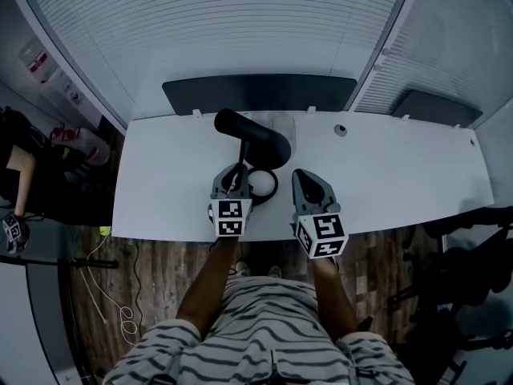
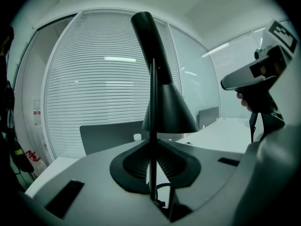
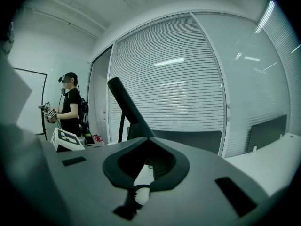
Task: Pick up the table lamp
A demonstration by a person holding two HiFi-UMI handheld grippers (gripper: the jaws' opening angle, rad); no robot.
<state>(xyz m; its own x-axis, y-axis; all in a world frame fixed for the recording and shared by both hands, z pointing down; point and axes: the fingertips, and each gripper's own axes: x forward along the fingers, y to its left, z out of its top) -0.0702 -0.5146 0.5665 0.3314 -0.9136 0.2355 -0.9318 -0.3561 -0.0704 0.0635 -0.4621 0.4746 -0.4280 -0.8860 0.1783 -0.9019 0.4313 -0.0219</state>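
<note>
Nearest the head view's camera is one person in a striped shirt, both forearms reaching forward, each hand holding one of two grippers with one marker cube apiece. The left gripper has its jaws closed on the thin upright stem of the one black table lamp; in the left gripper view the stem runs straight down through the narrow gap between the jaws, with the cone shade above. The right gripper hovers just beside it, jaws drawn nearly together on nothing. The lamp's ring-shaped base lies between the two grippers at the near middle of the one white table; whether it touches the tabletop cannot be told. Past the table's far edge stand two dark panels, one directly behind the lamp and one to the right. Behind them are walls of slatted blinds. At the far left stands one second person, also holding grippers.
</note>
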